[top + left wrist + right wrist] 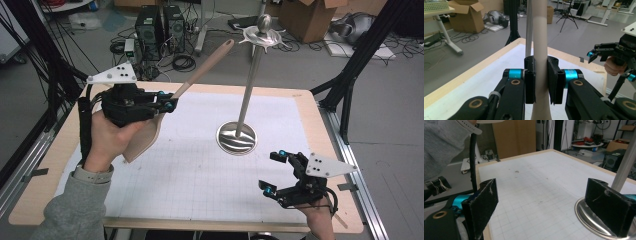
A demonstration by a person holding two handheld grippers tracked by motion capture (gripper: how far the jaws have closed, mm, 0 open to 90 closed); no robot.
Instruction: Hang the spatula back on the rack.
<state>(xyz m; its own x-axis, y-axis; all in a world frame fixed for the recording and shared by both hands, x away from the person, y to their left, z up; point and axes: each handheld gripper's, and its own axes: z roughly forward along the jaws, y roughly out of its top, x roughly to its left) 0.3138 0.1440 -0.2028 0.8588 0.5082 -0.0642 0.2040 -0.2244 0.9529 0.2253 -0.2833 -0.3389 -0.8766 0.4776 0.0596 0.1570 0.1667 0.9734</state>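
The table (305,107), covered by a white gridded mat (200,165), occupies the centre of the high view. A metal stand (248,85) rises from a round base at centre right of that view to a hooked crown at the top centre.

Risk, judged from the present layout: the beige spatula (200,75) is held in the air at the upper left of the high view, with its long handle pointing up and right toward the crown of the stand. If the spatula is swung toward the stand, the handle end is likely to strike the pole or crown, and the narrow-based stand may be tipped. A second risk is rotation in the grip: the smooth round handle is clamped at one narrow zone, so the broad blade, hanging below the left hand (107,135), may pivot the tool.

The left gripper (541,80) is closed firmly on the spatula handle; in the left gripper view the handle runs vertically between both pads, in contact on each side, with the stand's pole just behind it.

The right gripper (277,172) is held wide open and empty at the lower right of the high view, near the stand base but apart from it.
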